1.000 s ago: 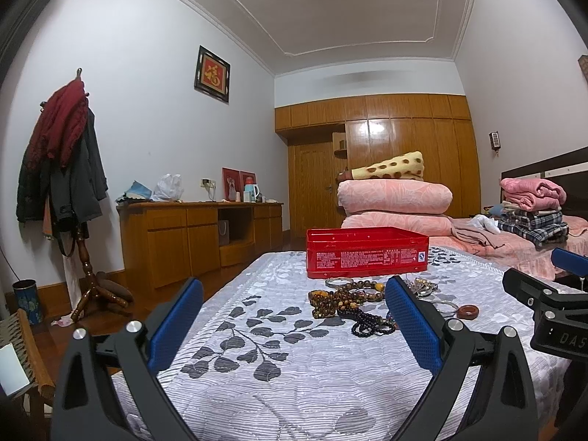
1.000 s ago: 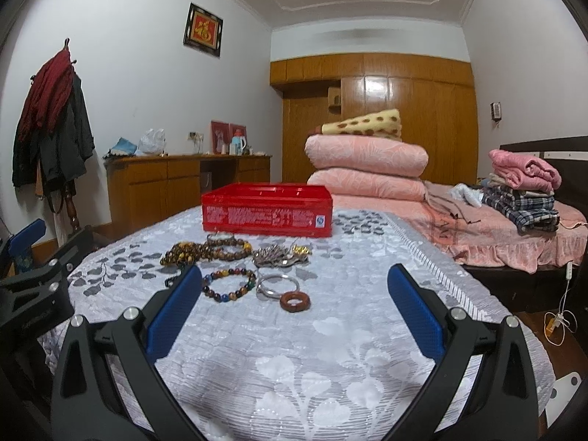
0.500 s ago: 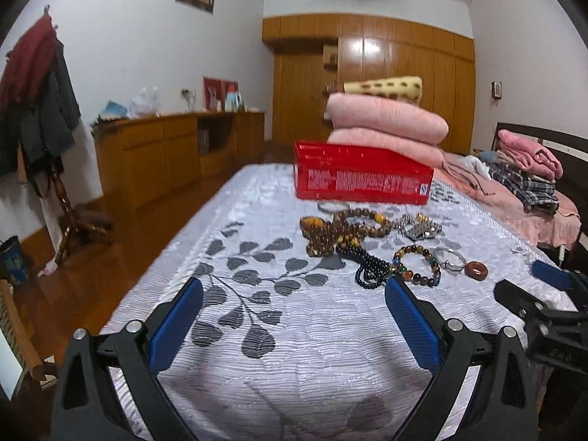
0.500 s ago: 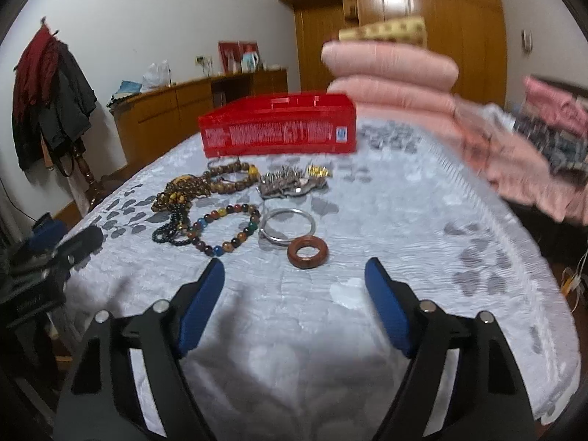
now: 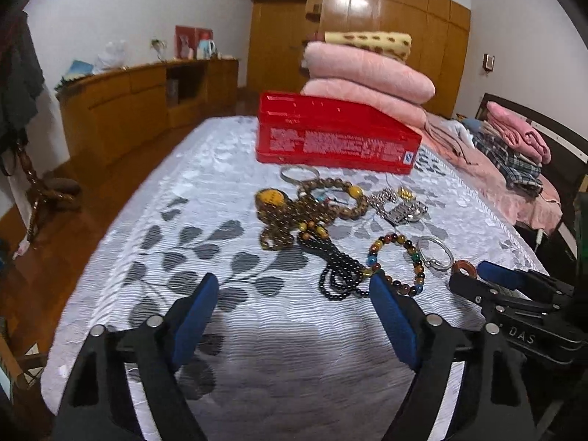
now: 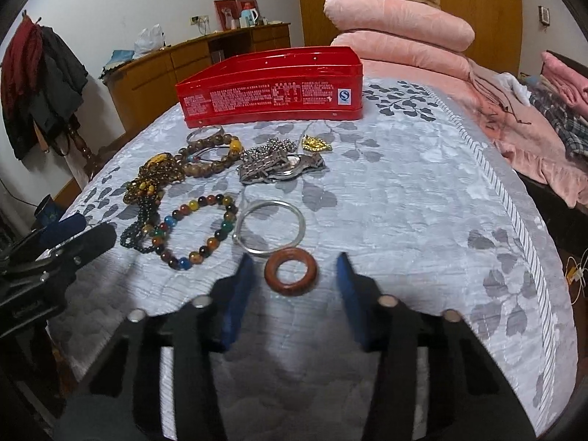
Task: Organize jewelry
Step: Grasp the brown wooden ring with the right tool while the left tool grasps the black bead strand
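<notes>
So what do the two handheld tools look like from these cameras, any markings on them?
Both match: black plastic frames with silver screw heads and flat blue pads on the fingers. The left tool shows this in its own view. The right tool, seen side-on from the left camera, carries pale lettering reading DAS. No cables, hands or sleeves visible.

jewelry heaped before a red tin (image 6: pixel 270 88) on the quilted cover
nearest lies a brown ring (image 6: pixel 291 273), flat; just behind it a silver bangle (image 6: pixel 272 228); beside that a multicoloured bead bracelet (image 6: pixel 196 231), a black bead strand (image 6: pixel 141 228), brown bead bracelets (image 6: pixel 209 158), a silver chain pile (image 6: pixel 275 163) and a gold pendant (image 6: pixel 315 144)
</notes>
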`<state>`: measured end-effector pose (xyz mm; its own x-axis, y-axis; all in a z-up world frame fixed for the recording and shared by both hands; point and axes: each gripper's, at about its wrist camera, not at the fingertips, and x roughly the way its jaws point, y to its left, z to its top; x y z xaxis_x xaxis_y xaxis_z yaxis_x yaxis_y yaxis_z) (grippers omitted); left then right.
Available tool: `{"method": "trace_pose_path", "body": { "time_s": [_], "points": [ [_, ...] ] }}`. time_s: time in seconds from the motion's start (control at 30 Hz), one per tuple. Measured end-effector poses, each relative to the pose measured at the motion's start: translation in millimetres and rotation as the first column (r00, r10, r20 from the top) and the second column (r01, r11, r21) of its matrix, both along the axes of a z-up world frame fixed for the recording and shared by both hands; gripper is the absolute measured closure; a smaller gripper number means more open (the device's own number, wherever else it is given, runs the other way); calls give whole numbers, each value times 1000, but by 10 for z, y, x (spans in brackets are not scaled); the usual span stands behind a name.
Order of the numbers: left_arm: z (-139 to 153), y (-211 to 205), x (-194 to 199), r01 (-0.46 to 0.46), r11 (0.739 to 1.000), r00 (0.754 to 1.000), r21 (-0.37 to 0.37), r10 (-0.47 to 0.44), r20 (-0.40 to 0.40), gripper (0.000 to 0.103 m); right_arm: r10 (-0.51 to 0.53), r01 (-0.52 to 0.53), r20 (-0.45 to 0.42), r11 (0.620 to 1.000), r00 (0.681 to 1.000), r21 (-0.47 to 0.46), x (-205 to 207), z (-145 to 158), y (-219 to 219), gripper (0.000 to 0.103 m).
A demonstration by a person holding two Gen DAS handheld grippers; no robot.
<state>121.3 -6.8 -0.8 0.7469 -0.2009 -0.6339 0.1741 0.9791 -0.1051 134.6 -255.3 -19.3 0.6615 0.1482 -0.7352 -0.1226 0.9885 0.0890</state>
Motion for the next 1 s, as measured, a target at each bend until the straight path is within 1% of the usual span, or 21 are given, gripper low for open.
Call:
{"method": "trace_pose_path", "body": {
  "time_s": [0.03, 0.07, 0.2, 0.3, 0.33, 0.47, 0.53, 0.6, 0.67, 0.8, 0.83, 0.93, 1.0],
  "points": [
    [-13, -23, 34, 7, 1000, 1000, 4, -6, -13, 22, 4, -4, 0, 1000, 1000, -9, 8, -2, 10, 73],
    [-24, -37, 58, 11, 1000, 1000, 8, -11, -21, 23, 11, -11, -1, 1000, 1000, -15, 5, 0, 13, 74],
    [-7, -84, 140, 28, 1000, 999, 1, -28, -43, 23, 23, -23, -12, 1000, 1000, -4, 11, 17, -16, 75],
    [-2, -124, 186, 46, 999, 997, -10, -46, -59, 23, 18, -18, -2, 1000, 1000, 4, 9, 61, -60, 75],
    [-3, -152, 216, 55, 998, 996, -11, -55, -68, 25, 15, -15, 3, 1000, 1000, 9, 12, 79, -81, 75],
    [-25, -209, 311, 70, 997, 992, -26, -72, -100, 38, 17, -17, 21, 999, 1000, 31, 30, 128, -151, 75],
    [-45, -251, 384, 76, 997, 989, -32, -80, -124, 41, 22, -23, 23, 999, 999, 35, 42, 126, -167, 75],
    [-70, -277, 433, 76, 997, 987, -30, -80, -140, 47, 22, -23, 19, 999, 1000, 42, 67, 114, -181, 75],
    [-96, -294, 485, 73, 997, 985, -40, -79, -155, 59, 21, -22, 13, 998, 1000, 53, 92, 90, -200, 75],
    [-115, -279, 545, 56, 997, 984, -58, -64, -165, 69, 24, -25, 7, 998, 1000, 60, 112, 72, -192, 74],
    [-120, -277, 550, 59, 996, 984, -60, -68, -166, 78, 25, -25, 8, 998, 1000, 59, 114, 71, -188, 75],
    [-122, -271, 546, 69, 996, 983, -57, -78, -165, 82, 22, -22, 5, 998, 1000, 57, 118, 69, -189, 74],
    [-112, -227, 530, 75, 995, 982, -73, -86, -169, 83, 19, -19, 2, 998, 1000, 52, 119, 63, -180, 74]
  ]
}}
